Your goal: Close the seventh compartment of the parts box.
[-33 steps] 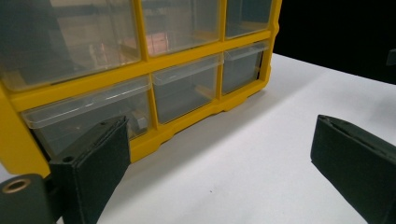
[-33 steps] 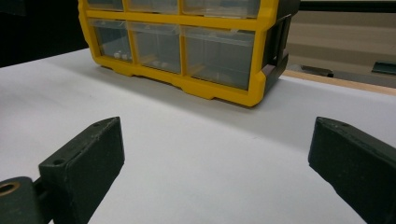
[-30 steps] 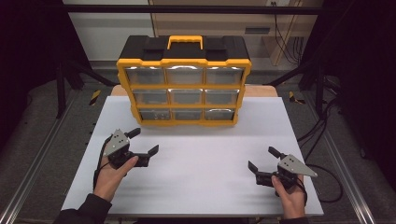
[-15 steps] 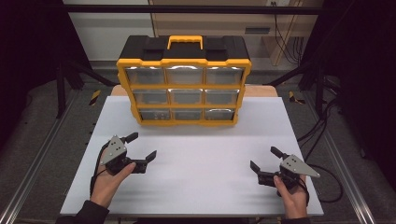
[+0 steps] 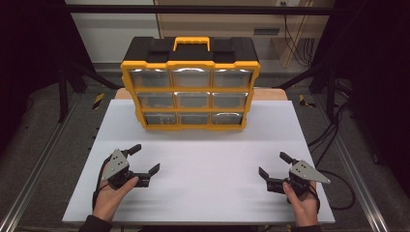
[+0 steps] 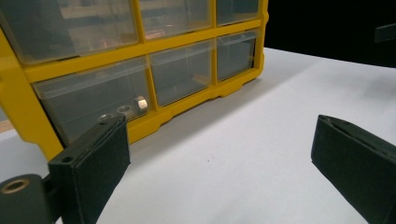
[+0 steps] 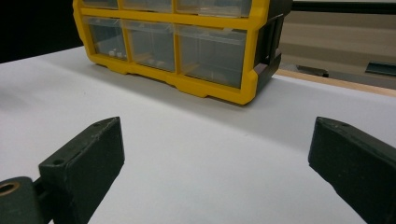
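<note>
Drawers first: from the high view I see the yellow organizer (image 5: 190,84) standing upright at the far middle of the white table (image 5: 203,193), its nine clear drawers facing me, black top and yellow handle above, which is why both tools sit low on my side, pointed at its front. My left gripper (image 5: 143,162) hovers at the near left, jaws spread wide and empty, held in the left hand (image 5: 112,193); my right gripper (image 5: 275,166) mirrors it at the near right, jaws equally wide, nothing between them, with the right hand (image 5: 302,205) behind it. Both are well apart from the cabinet, with bare tabletop between. From the left gripper view, the organizer's bottom row fills the upper frame at an angle, and through the nearest clear front, the bottom-left drawer (image 6: 93,100), I can make out a few small metal nuts (image 6: 126,111) resting near its front wall; all the drawers look pushed fully in. My guess is that this hand is aimed here because that drawer is its likeliest target. From the right gripper view, I look along the wide-open jaws to the cabinet's right corner and the bottom-right drawer (image 7: 210,53), also closed, contents too faint to name. I judge the work as not yet begun: the approach to a drawer front is what comes next.
</note>
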Motion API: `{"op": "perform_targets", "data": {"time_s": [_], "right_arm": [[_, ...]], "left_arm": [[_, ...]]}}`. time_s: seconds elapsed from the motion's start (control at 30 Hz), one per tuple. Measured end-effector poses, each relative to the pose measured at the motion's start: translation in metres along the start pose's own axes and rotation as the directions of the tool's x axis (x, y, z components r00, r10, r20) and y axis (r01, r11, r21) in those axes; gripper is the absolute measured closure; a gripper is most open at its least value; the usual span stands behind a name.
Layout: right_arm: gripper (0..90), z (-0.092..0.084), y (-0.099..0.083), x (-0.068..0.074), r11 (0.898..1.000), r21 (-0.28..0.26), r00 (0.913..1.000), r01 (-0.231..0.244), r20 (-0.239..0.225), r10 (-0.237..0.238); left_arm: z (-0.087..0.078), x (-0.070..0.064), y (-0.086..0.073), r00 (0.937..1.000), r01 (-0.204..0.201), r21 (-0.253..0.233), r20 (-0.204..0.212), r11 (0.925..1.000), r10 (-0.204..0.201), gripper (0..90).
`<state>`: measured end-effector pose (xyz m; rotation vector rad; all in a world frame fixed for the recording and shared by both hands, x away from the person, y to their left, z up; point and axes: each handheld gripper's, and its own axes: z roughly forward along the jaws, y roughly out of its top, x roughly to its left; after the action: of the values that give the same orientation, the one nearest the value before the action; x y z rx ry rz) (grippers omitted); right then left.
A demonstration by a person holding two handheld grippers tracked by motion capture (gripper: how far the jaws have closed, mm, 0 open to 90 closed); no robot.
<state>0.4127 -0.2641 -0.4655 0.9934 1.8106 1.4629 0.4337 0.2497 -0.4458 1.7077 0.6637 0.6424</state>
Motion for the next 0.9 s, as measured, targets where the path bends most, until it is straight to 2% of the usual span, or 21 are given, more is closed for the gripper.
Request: {"op": "perform_targets", "data": {"time_s": [0.07, 0.1, 0.3, 0.33, 0.5, 0.9], "right_arm": [[3.6, 0.000, 0.000, 0.000, 1.000, 0.001, 1.0000, 0.003, -0.002, -0.003], [3.6, 0.000, 0.000, 0.001, 1.000, 0.007, 0.9999, -0.010, -0.004, 0.010], [3.6, 0.001, -0.001, 0.000, 1.000, 0.010, 1.0000, 0.006, -0.001, -0.006], [3.6, 0.001, -0.001, 0.001, 1.000, 0.009, 0.9999, -0.009, -0.007, 0.009], [3.6, 0.001, -0.001, 0.001, 1.000, 0.014, 1.0000, 0.003, -0.006, -0.003], [3.6, 0.003, -0.001, 0.002, 1.000, 0.017, 0.9999, 0.007, -0.014, -0.007]], "left_arm": [[-0.001, 0.001, -0.003, 1.0000, 0.000, 0.001, -0.005, 1.0000, 0.000, 4.4], [-0.002, 0.002, -0.004, 1.0000, 0.001, 0.002, -0.008, 1.0000, -0.001, 4.4], [-0.009, 0.006, -0.011, 0.9995, 0.014, -0.011, -0.028, 0.9998, -0.014, 4.4], [-0.010, 0.007, -0.012, 0.9994, 0.015, -0.016, -0.032, 0.9998, -0.015, 4.4], [-0.015, 0.010, -0.018, 0.9986, 0.025, -0.022, -0.045, 0.9995, -0.026, 4.4], [-0.021, 0.008, -0.029, 0.9990, -0.005, -0.038, -0.043, 0.9993, 0.003, 4.4]]}}
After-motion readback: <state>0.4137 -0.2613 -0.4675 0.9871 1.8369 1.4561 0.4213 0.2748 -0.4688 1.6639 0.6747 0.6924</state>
